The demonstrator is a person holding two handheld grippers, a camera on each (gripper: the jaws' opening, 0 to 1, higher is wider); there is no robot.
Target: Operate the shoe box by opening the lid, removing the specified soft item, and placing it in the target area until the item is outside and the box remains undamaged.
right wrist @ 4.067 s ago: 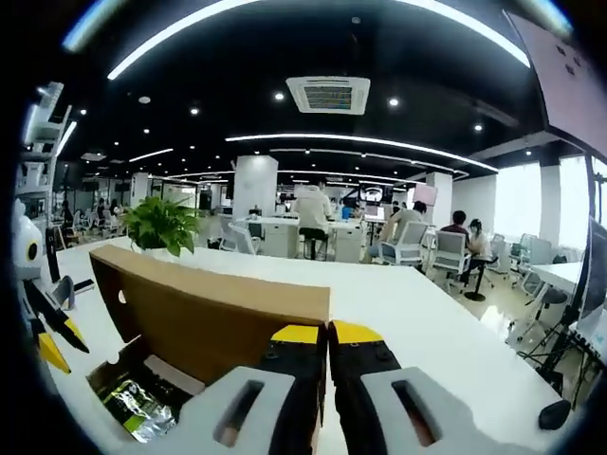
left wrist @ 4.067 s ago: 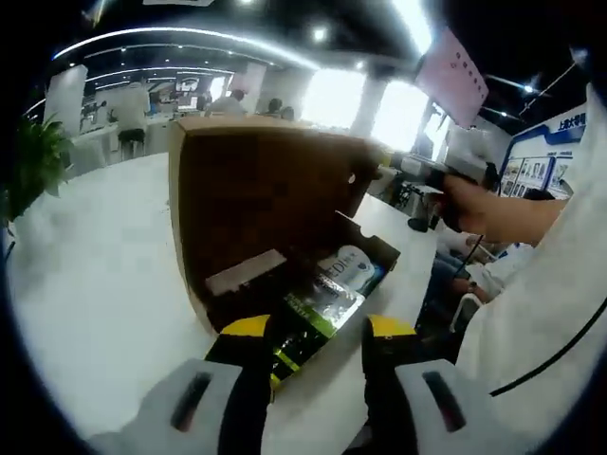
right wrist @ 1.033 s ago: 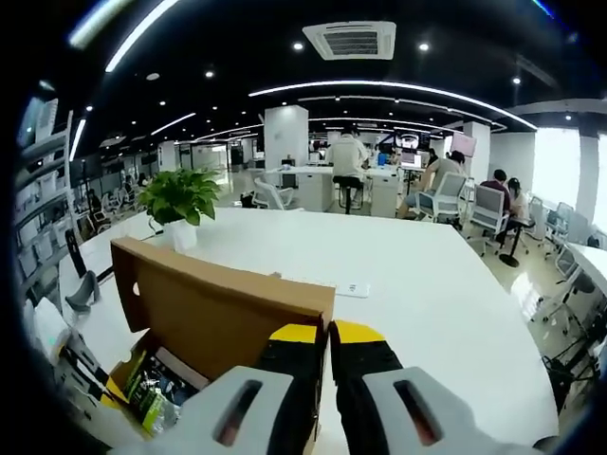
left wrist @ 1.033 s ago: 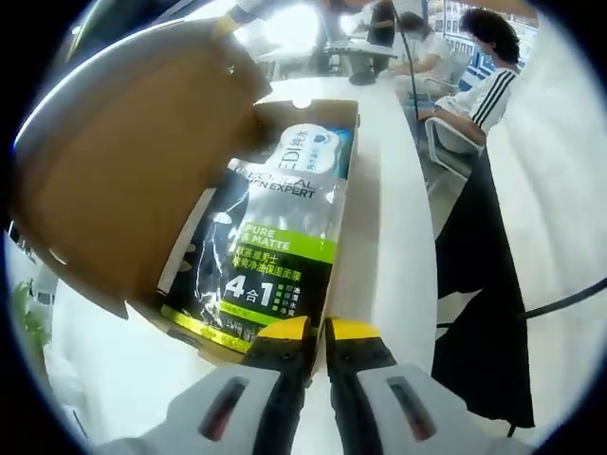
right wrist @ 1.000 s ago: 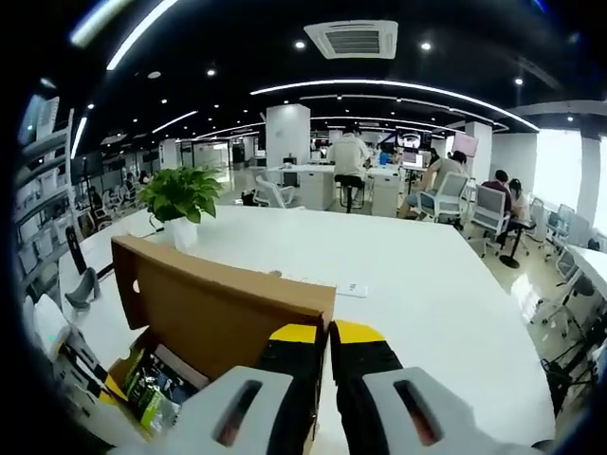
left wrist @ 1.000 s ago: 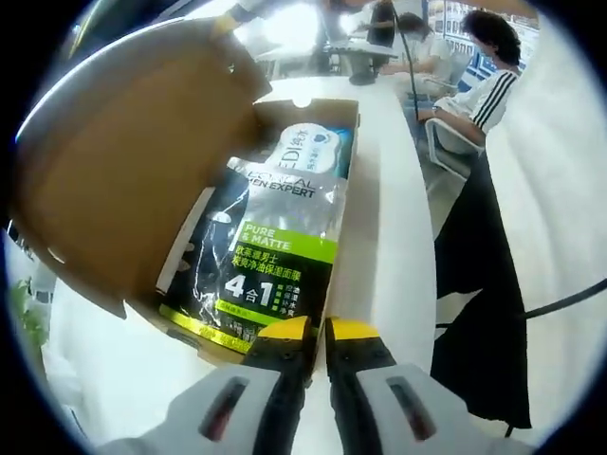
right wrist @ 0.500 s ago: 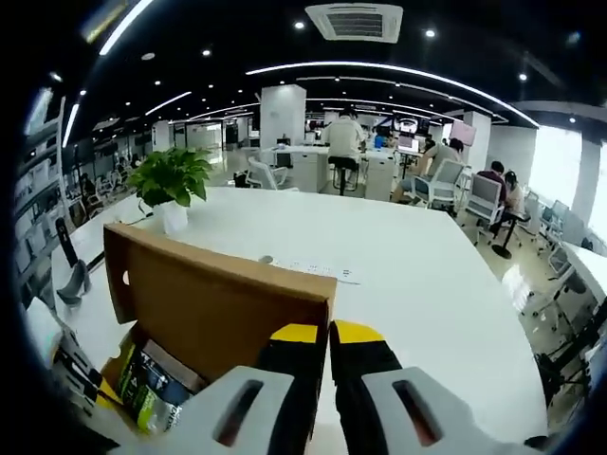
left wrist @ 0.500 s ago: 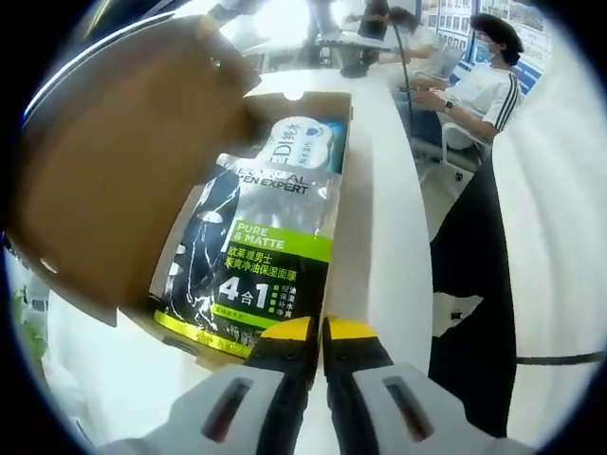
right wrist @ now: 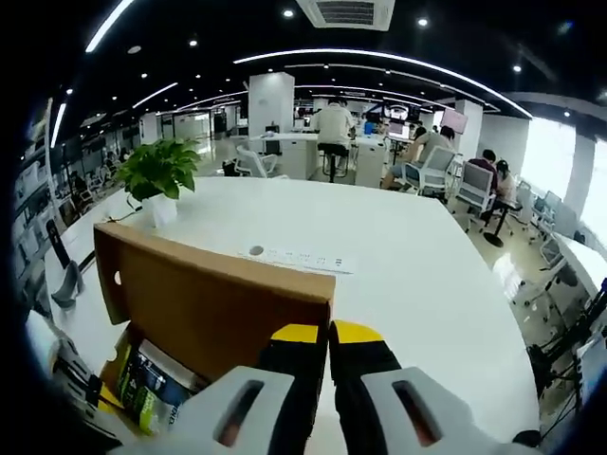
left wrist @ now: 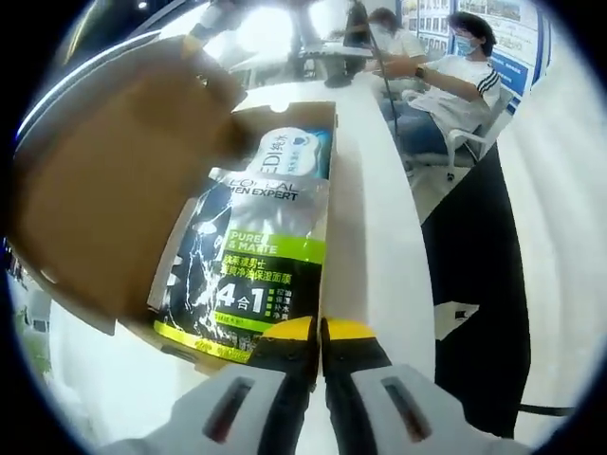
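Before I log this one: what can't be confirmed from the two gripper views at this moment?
- Left gripper view: whether the left gripper truly pinches the black-and-green soft pouch; its closed tips cover the pouch's corner.
- Left gripper view: the white packet beneath is mostly covered by that pouch.
- Right gripper view: the right gripper meets the brown cardboard lid edge; the contact is hidden.
- Right gripper view: the box contents are cut off at the edge.

Both claws: left claw (left wrist: pixel 320 332) & right claw (right wrist: pixel 329 335) w/ yellow tips, black jaws, grey bodies.
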